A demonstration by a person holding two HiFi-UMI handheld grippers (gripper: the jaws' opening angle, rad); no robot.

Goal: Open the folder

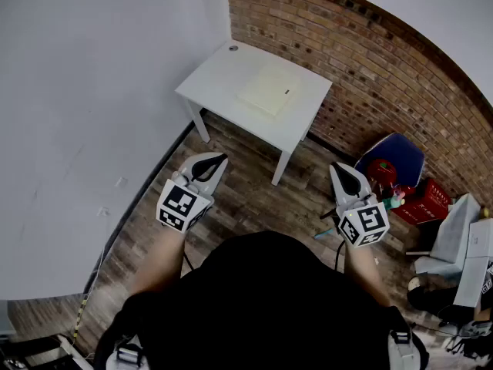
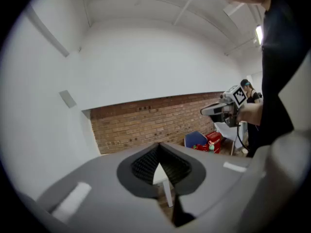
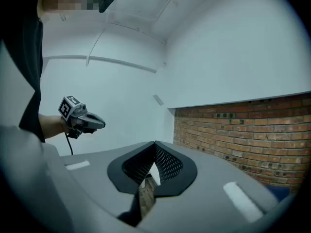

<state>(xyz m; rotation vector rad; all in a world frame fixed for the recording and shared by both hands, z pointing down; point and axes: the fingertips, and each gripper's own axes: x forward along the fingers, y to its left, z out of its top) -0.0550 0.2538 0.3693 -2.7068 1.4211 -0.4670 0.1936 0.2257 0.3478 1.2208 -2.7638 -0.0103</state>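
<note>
The folder [image 1: 269, 89] is a pale cream, flat, closed rectangle lying on a small white table [image 1: 223, 68] in the room's corner. Both grippers hover over the wooden floor well short of the table and point toward it. My left gripper [image 1: 219, 158] is shut with nothing in it, its jaws meeting at the tips [image 2: 158, 144]. My right gripper [image 1: 339, 166] is shut and empty too, tips together [image 3: 155, 143]. Each gripper view shows the other gripper out to the side: the right gripper [image 2: 206, 111] and the left gripper [image 3: 99, 124]. A sliver of the table [image 2: 160, 174] shows between the left jaws.
A brick wall [image 1: 370, 60] runs behind the table and a white wall [image 1: 85, 91] along the left. A blue seat [image 1: 400, 156], a red crate [image 1: 427, 203] and grey and white equipment [image 1: 462, 245] crowd the floor at the right. Bare wooden floor [image 1: 254, 183] lies between me and the table.
</note>
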